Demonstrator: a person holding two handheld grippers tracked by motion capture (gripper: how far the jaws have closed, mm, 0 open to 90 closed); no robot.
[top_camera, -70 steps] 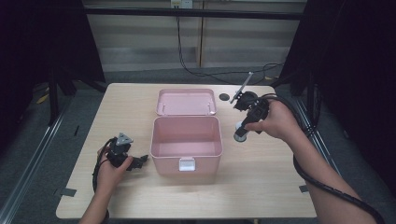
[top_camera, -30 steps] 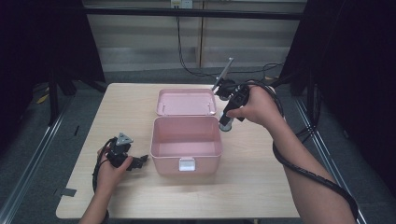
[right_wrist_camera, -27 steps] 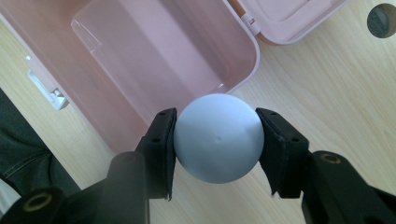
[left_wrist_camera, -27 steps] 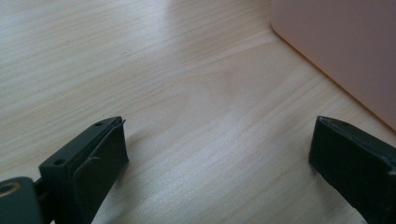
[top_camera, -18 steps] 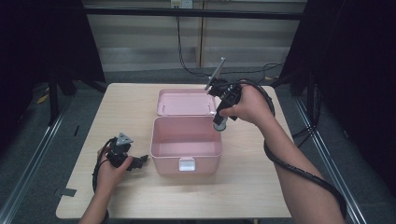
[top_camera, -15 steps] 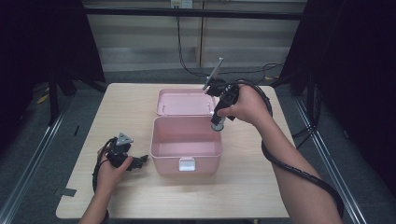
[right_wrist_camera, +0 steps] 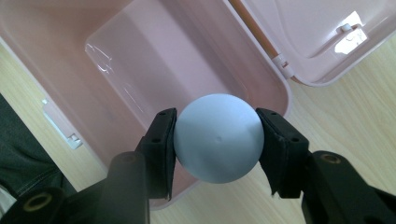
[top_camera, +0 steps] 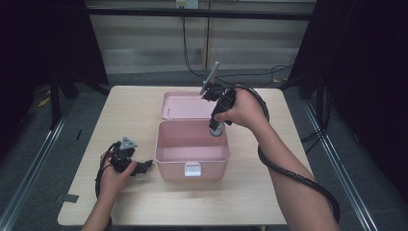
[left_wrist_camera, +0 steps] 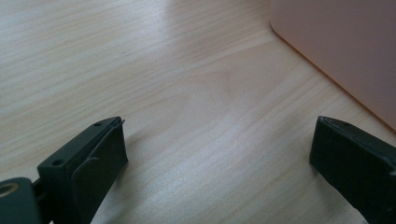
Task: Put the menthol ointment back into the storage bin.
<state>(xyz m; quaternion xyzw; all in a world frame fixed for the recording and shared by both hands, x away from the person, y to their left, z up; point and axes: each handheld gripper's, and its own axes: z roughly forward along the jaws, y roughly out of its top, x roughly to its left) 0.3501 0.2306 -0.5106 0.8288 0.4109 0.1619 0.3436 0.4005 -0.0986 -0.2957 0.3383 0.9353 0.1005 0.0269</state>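
An open pink box stands mid-table, its lid lying flat behind it. My right gripper points down over the box's far right corner, shut on a pale blue ball that hangs above the empty box interior. The ball sits just above the box rim in the high view. My left gripper rests on the table left of the box, its jaws wide apart with nothing between them. In the left gripper view, bare wood lies between the fingertips and the box wall is at the upper right.
The wooden table has bare room to the left and right of the box. A black cable trails from the right gripper along the forearm. The box latch faces the table's near edge.
The right gripper has carried the ball leftward and slightly down, from beside the box's right side to over its far right corner. The left gripper has stayed still.
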